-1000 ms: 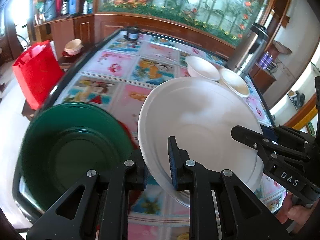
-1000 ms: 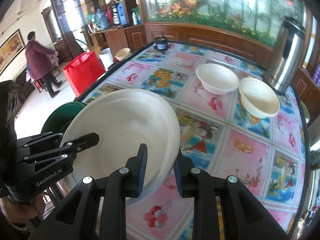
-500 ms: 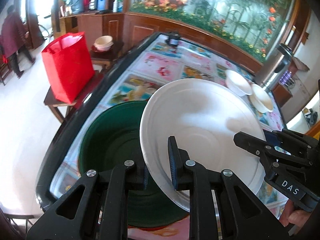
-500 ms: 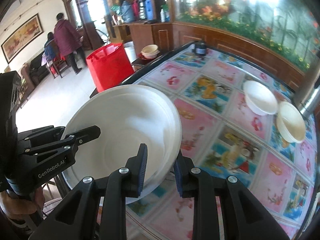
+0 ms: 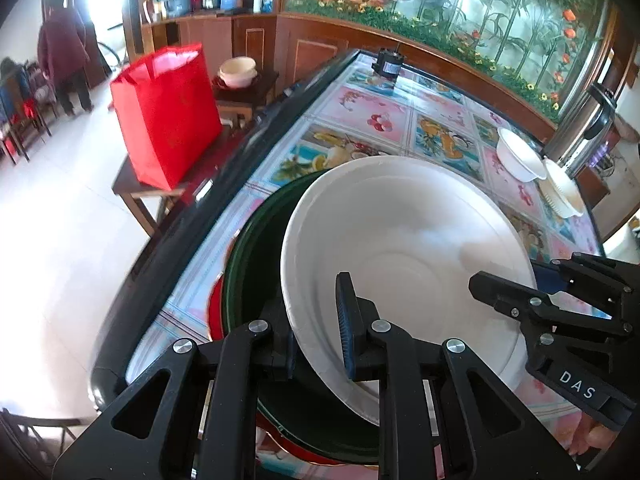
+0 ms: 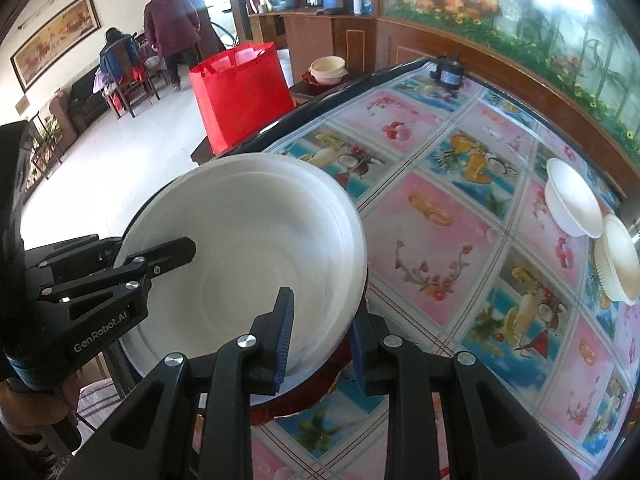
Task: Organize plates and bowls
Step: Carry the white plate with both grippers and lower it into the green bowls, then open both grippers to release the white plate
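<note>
A large white plate (image 5: 400, 248) (image 6: 248, 240) sits tilted over a dark green plate (image 5: 256, 264), which lies on a red plate (image 5: 216, 312) (image 6: 312, 392) at the table's near left corner. My left gripper (image 5: 316, 340) (image 6: 136, 244) is shut on the white plate's near left rim. My right gripper (image 6: 320, 344) (image 5: 532, 276) grips the opposite rim. Its jaws are starting to open, with the rim still between the pads. Whether the white plate rests fully on the green one is hidden.
Two white bowls (image 5: 518, 158) (image 6: 572, 200) stand at the far right beside a steel flask (image 5: 584, 128). A small black device (image 6: 448, 70) is at the far edge. A red bag (image 5: 168, 112) sits on a low side table by the table's edge (image 5: 192, 220). People are in the far room.
Both grippers carried the white plate to the left and down, over the green plate. The green plate, in plain sight before, is now mostly covered.
</note>
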Demonstrator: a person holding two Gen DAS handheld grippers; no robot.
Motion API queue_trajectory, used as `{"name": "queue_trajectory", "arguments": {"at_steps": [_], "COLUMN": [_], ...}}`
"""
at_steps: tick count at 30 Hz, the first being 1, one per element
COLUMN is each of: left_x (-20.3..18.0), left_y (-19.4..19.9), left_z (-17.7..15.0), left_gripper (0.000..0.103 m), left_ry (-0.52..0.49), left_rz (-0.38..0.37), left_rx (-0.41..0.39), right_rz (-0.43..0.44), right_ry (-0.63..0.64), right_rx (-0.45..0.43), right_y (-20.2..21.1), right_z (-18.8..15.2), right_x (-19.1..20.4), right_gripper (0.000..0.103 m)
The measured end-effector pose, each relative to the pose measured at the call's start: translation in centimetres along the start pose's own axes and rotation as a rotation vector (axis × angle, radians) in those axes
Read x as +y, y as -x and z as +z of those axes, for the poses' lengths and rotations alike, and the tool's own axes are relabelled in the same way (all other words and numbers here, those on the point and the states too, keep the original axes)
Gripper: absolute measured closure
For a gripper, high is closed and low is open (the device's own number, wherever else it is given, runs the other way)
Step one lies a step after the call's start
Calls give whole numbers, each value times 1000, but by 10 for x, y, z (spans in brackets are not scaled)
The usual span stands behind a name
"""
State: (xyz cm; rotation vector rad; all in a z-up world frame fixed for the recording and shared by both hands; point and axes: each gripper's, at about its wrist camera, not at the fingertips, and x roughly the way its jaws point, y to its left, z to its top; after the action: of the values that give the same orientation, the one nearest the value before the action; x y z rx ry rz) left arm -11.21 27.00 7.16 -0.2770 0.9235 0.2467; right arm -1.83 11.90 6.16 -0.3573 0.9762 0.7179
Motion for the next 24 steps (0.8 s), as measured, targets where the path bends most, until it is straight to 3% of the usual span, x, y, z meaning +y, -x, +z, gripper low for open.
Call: {"name": "queue_trajectory", "arguments": {"at_steps": [8, 12, 20, 23, 24], "left_x": [-1, -2, -1, -1, -2], "left_y": [0, -1, -3, 5, 9], "left_z": [-3, -4, -3, -3, -2], "left_gripper": [86, 86, 86, 84, 78], "left_ry": [-36, -49, -43, -33, -29], "left_rz": [58, 82, 100, 114, 122], "left_rx": [-34, -41, -43, -76, -92], "right_rz": [27, 14, 35, 44, 47], "right_ry": [12, 3, -21, -37, -44], "right_rx": [3, 8, -7, -16, -19], "right_y": [4, 5, 13, 17, 18], "right_z": [-4, -6, -10, -14, -16], "right_x": [4, 2, -5, -9, -11], "right_gripper": [67, 58, 56, 50, 48]}}
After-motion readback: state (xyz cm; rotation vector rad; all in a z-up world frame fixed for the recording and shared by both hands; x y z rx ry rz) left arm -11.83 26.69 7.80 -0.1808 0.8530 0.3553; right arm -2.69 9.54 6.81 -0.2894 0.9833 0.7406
